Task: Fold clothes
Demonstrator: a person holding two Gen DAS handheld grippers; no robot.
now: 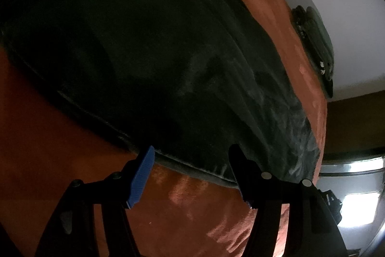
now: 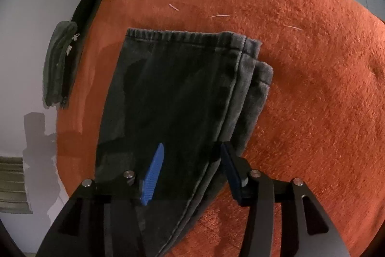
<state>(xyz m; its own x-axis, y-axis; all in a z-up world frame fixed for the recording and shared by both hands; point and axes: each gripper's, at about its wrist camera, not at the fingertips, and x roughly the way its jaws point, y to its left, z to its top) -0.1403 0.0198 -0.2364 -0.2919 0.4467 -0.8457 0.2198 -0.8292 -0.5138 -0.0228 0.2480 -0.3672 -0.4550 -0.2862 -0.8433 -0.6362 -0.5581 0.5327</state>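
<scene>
We see dark jeans (image 2: 173, 98) folded lengthwise on an orange blanket (image 2: 300, 64), waistband at the far end. Our right claw (image 2: 192, 165) sits over the near part of the jeans with its jaws apart, the blue pad (image 2: 152, 175) above the denim and the other finger at the folded edge, not pressing on the cloth. Our left claw (image 1: 192, 172) is also open, straddling the hem of the jeans (image 1: 144, 52) without pinching it. More folded dark clothes (image 2: 60, 64) lie at the blanket's edge, beside the white floor (image 2: 28, 4).
</scene>
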